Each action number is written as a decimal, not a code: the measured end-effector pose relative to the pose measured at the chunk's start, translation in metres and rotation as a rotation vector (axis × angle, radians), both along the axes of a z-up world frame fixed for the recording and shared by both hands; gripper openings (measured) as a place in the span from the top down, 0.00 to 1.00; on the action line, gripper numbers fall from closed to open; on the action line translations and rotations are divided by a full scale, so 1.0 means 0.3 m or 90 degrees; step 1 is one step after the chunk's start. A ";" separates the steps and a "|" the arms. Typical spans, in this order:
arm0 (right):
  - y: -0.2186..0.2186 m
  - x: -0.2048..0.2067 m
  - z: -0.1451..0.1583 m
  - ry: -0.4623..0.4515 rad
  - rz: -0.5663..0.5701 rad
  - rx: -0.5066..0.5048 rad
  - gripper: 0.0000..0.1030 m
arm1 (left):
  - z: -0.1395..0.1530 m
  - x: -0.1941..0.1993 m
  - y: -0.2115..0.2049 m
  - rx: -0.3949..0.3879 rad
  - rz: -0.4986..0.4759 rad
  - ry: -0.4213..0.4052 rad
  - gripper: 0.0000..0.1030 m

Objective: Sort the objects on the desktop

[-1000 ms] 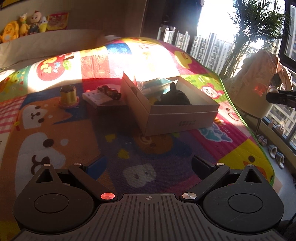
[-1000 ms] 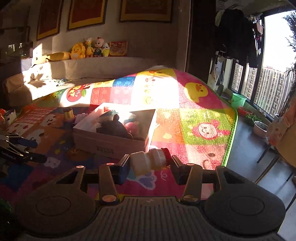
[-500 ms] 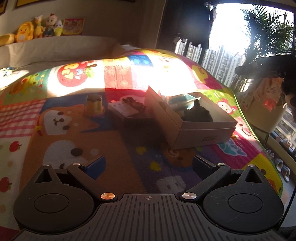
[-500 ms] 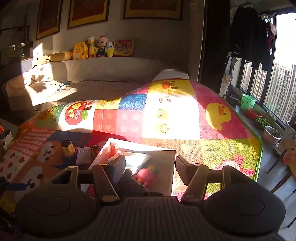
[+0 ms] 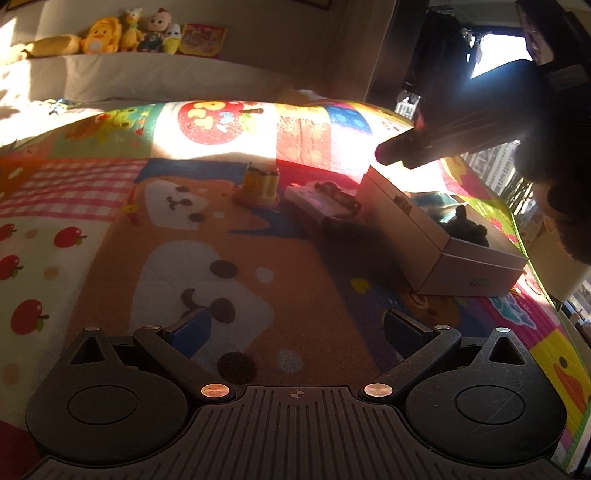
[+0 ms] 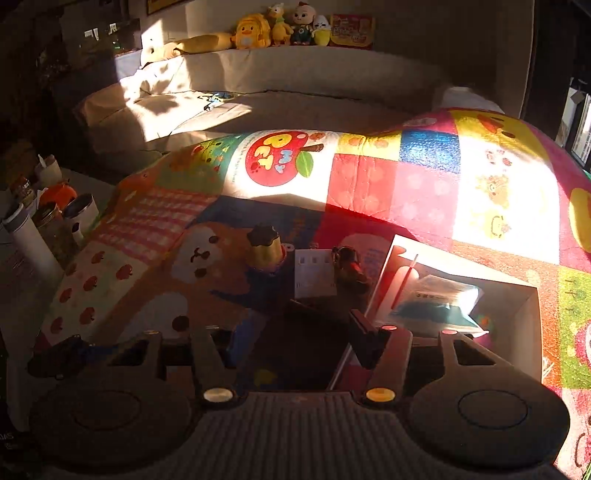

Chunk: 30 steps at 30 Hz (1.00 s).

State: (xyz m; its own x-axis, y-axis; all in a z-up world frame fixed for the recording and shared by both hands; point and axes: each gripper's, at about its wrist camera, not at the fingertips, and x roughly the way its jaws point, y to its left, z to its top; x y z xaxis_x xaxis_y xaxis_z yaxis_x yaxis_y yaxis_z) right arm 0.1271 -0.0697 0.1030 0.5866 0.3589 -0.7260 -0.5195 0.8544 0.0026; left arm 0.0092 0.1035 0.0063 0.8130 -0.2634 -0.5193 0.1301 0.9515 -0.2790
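This is a home, a living room with things for a child. A big play mat [image 6: 369,184] with bright squares, bears, apples and ducks covers the floor. Behind it stands a pale sofa [image 6: 280,85]. A row of stuffed toys [image 6: 284,26] sits on top of its back. Tall apartment buildings [image 5: 506,166] show through the window.

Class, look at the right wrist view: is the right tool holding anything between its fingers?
No: the right tool is open, with only dark mat showing between its fingers.
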 end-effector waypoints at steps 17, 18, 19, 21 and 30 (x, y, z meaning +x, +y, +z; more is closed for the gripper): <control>0.222 0.559 -0.277 0.110 -0.139 -0.093 0.69 | -0.006 -0.009 0.023 -0.047 -0.003 -0.005 0.00; 0.224 0.545 -0.279 0.115 -0.133 -0.089 0.69 | -0.006 -0.010 0.022 -0.046 -0.003 -0.006 0.00; 0.226 0.533 -0.276 0.122 -0.124 -0.085 0.69 | -0.006 -0.010 0.021 -0.046 -0.003 -0.005 0.00; 0.222 0.501 -0.268 0.148 -0.106 -0.068 0.70 | -0.006 -0.010 0.018 -0.043 -0.002 -0.005 0.00; 0.184 0.190 -0.261 0.270 0.029 -0.034 0.73 | 0.000 -0.017 0.007 -0.026 -0.003 -0.013 0.00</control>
